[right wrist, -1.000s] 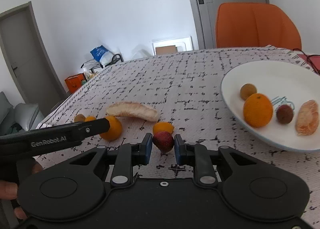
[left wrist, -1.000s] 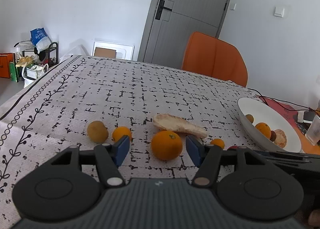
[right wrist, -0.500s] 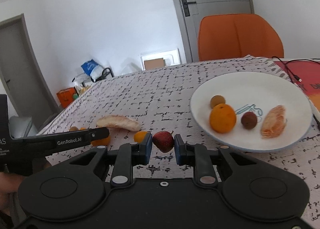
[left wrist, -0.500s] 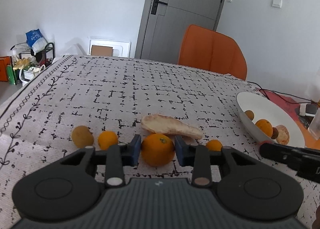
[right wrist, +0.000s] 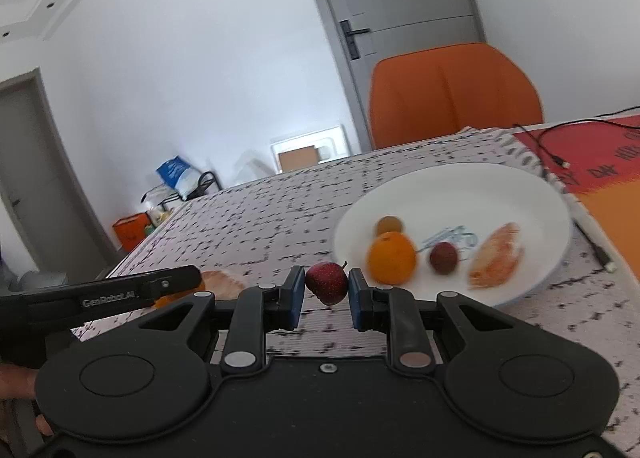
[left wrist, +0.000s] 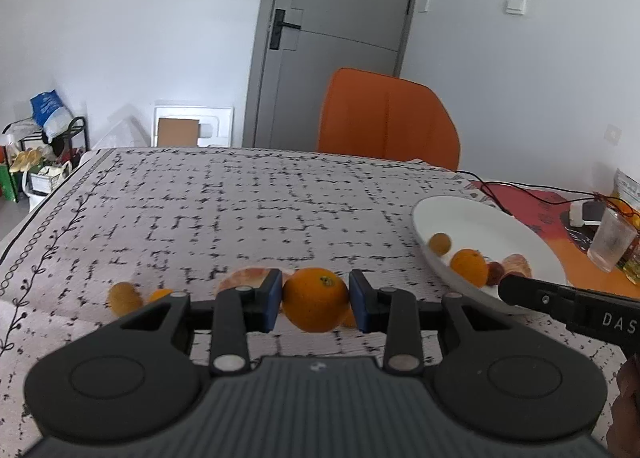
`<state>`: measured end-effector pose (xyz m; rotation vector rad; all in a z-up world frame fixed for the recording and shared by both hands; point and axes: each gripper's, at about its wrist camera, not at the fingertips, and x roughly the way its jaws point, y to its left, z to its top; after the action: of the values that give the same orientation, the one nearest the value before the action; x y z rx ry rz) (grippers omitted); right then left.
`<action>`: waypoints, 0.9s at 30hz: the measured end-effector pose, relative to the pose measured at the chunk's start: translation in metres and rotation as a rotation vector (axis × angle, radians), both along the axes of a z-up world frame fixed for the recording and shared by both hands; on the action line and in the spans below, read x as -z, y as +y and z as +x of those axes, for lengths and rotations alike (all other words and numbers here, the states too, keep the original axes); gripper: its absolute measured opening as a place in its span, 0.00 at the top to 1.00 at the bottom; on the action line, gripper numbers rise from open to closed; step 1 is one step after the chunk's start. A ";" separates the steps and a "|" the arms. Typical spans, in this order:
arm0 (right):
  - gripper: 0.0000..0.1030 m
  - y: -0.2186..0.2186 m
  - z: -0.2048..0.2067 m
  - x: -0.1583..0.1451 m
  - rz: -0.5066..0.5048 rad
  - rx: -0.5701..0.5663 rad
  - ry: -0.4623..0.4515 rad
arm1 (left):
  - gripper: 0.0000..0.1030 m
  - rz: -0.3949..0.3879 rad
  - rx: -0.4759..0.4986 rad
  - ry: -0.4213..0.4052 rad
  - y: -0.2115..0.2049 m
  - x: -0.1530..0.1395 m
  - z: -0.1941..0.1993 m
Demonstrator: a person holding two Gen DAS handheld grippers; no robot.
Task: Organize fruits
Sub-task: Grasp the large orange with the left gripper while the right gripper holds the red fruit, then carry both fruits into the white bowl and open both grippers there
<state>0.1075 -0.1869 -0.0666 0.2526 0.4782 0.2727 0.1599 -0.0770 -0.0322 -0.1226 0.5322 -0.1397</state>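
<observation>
Orange fruit [left wrist: 315, 298] sits clamped between the pads of the left gripper [left wrist: 315, 300], while the right gripper [right wrist: 326, 285] pinches a small red fruit [right wrist: 326, 283]. Both seem lifted off the tablecloth [left wrist: 240, 210], though blur hides the gap. Carry each over the white plate [right wrist: 520, 186], lower onto bare porcelain beside the fruits already there, then release gently.

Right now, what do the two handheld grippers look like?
Both are matte black plastic with two round discs, silver pivot pins and blue pads. The left gripper has a ribbed grey body and white "GenRobot.AI" lettering on its side; the right gripper has a smooth black body with one centre screw.
</observation>
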 end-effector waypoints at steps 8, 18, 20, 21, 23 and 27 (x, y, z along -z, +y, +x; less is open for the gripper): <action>0.79 -0.029 -0.003 0.005 0.026 0.058 -0.005 | 0.67 0.022 0.043 -0.004 -0.026 -0.003 0.000; 0.79 -0.055 -0.004 0.007 0.059 0.106 -0.031 | 0.67 0.048 0.082 -0.009 -0.052 -0.005 0.002; 0.79 -0.057 -0.003 0.006 0.062 0.104 -0.038 | 0.67 0.053 0.088 -0.010 -0.056 -0.005 0.002; 0.79 -0.057 -0.001 0.006 0.064 0.103 -0.040 | 0.67 0.057 0.090 -0.011 -0.058 -0.005 0.003; 0.73 -0.058 0.001 0.006 0.065 0.097 -0.044 | 0.67 0.063 0.094 -0.013 -0.063 -0.006 0.004; 0.47 -0.062 -0.002 0.005 0.083 0.102 -0.057 | 0.67 0.074 0.102 -0.026 -0.069 -0.011 0.006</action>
<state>0.1059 -0.2488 -0.0714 0.3484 0.3969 0.2000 0.1658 -0.1464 -0.0214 -0.0212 0.5174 -0.2201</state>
